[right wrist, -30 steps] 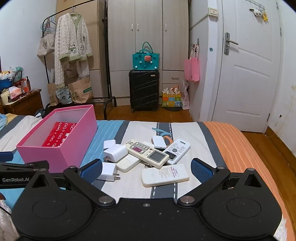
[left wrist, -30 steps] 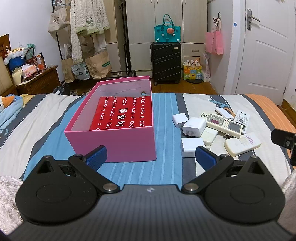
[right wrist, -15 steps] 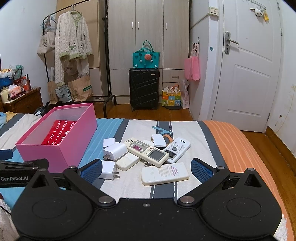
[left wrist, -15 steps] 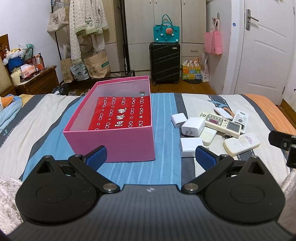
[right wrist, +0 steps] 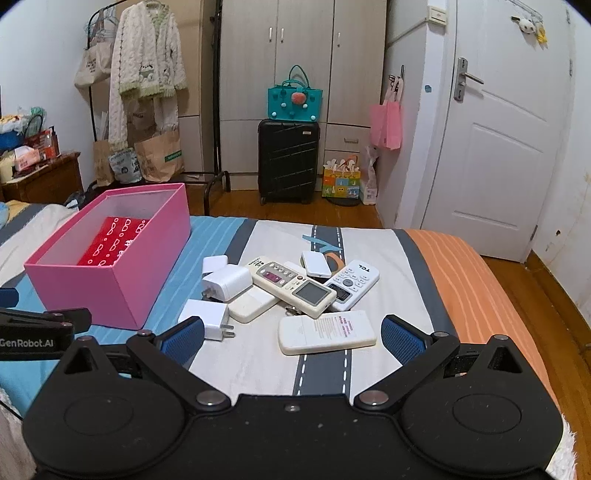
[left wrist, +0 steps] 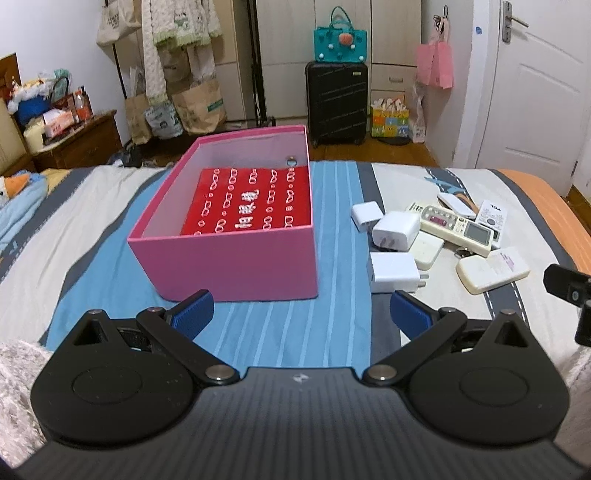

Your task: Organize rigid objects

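The pink box (left wrist: 236,266) looks like matt cardboard, and the bedspread (right wrist: 369,236) is striped woven cloth. The chargers (right wrist: 227,282) and remotes (right wrist: 327,332) are smooth, faintly glossy plastic. The gripper pads (right wrist: 400,338) are ribbed blue rubber on matt black plastic arms.

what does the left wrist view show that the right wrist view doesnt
Only the left wrist view shows the whole red patterned sheet lining the pink box. Only the right wrist view shows the orange bed edge meeting the floor and the wall switch. Both show the box, chargers, remotes, suitcase and open tools.
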Demonstrator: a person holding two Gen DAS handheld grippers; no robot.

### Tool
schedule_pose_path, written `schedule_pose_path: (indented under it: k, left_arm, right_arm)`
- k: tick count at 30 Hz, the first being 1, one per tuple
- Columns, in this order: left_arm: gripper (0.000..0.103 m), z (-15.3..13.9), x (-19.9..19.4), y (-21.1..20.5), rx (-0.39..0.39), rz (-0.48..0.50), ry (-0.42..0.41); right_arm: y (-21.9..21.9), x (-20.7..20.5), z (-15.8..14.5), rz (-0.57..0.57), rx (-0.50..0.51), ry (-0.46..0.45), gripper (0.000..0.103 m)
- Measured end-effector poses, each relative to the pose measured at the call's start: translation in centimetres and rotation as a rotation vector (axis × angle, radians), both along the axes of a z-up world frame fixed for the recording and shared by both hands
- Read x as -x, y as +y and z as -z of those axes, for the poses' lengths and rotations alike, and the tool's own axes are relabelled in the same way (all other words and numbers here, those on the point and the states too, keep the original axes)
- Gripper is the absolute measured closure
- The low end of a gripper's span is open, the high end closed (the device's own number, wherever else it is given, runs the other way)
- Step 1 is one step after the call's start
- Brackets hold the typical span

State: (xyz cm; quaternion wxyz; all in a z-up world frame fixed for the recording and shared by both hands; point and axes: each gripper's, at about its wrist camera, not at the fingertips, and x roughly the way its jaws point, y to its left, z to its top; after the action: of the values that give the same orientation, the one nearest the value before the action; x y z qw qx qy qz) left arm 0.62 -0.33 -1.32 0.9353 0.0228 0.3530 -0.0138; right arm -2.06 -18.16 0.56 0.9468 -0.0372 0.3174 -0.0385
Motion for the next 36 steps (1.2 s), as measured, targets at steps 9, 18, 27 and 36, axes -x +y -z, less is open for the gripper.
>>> schedule_pose_path:
  k: [9,18,27,36]
  left_arm:
    - [0.000,0.39,-0.07,0.14,-0.010,0.000,0.023]
    - [0.000,0.53,-0.08,0.12,-0.008,0.001,0.025]
    - [0.000,0.60,-0.06,0.09,-0.009,0.002,0.026]
    - [0.000,-0.06,0.13,0.58,0.025,0.015,0.025]
  right_arm:
    - [0.35,-0.18,0.26,-0.006,0.021,0.024,0.000]
    - [0.39,-0.33,0.40,-0.007,0.023,0.030,0.000]
    - [0.46,-0.41,0.46,-0.006,0.025,0.032,0.000]
    - [0.30,-0.49,0.77,0.003,0.019,0.051,0.000]
